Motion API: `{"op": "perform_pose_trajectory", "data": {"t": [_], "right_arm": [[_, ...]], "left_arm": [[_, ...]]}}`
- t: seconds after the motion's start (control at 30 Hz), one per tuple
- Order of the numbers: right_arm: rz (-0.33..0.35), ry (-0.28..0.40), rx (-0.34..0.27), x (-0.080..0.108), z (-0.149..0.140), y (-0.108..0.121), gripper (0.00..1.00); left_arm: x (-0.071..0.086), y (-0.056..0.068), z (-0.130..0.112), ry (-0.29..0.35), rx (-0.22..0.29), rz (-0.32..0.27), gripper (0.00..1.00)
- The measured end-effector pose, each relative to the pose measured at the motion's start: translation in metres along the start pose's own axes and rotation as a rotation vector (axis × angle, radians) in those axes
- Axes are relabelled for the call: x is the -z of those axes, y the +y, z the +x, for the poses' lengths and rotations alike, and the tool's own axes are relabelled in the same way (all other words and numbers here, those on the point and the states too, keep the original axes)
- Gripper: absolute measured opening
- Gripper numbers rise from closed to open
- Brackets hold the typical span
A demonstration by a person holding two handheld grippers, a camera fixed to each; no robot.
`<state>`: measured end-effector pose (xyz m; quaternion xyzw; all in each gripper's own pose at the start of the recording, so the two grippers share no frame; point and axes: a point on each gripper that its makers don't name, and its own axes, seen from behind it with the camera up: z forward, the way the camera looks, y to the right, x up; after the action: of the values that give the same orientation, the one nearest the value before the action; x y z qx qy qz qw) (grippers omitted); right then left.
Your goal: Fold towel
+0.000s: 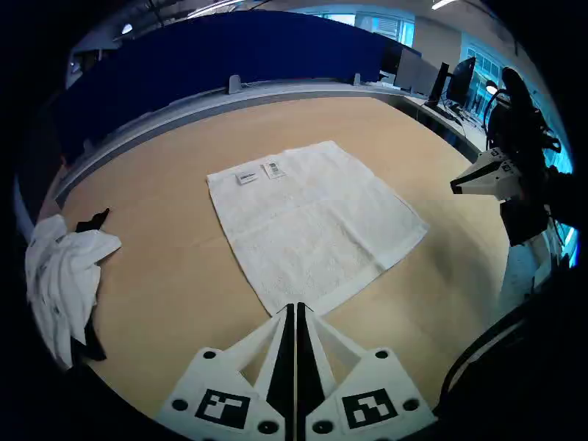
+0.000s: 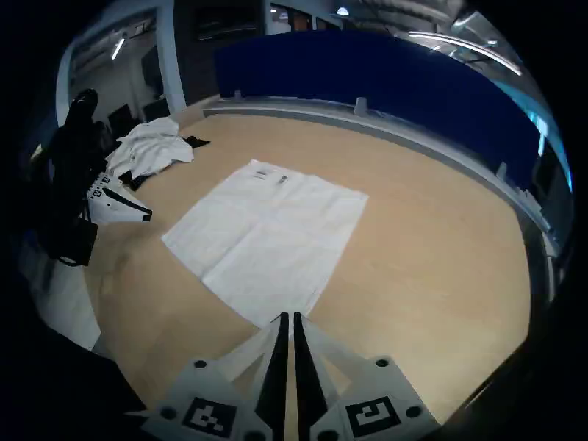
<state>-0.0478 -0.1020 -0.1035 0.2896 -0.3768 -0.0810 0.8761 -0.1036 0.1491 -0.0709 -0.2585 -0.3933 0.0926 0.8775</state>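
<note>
A white towel (image 1: 316,220) lies spread flat on the wooden table (image 1: 169,250), with two small labels near its far edge. In the left gripper view, my left gripper (image 1: 295,309) is shut with nothing between its fingers, its tips lined up with the towel's near corner. My right gripper (image 1: 485,176) hovers off the towel's right side, held by a person in dark clothing. In the right gripper view, the towel (image 2: 268,235) lies ahead of my shut, empty right gripper (image 2: 287,317). The left gripper (image 2: 117,202) floats to the left, apart from the towel.
A heap of white cloths (image 1: 62,279) with a dark item sits at the table's left edge, also visible as the heap (image 2: 151,147) at the far left. A blue partition (image 1: 242,51) runs along the table's far side. Monitors (image 1: 456,77) stand at the back right.
</note>
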Motion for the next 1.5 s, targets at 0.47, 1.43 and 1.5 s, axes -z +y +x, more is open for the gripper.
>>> {"op": "perform_pose_trajectory", "data": {"t": [0.47, 1.43, 1.5], "right_arm": [[-0.004, -0.017, 0.003, -0.023, -0.015, -0.006, 0.57], [-0.013, -0.075, 0.018, -0.061, -0.056, -0.005, 0.69], [-0.012, -0.073, 0.022, -0.062, -0.055, -0.005, 0.69]], "left_arm": [[-0.018, -0.001, -0.018, -0.022, -0.029, 0.015, 0.31], [-0.042, -0.003, -0.042, -0.063, -0.033, 0.012, 0.74], [-0.043, -0.003, -0.041, -0.061, -0.035, 0.013, 0.74]]}}
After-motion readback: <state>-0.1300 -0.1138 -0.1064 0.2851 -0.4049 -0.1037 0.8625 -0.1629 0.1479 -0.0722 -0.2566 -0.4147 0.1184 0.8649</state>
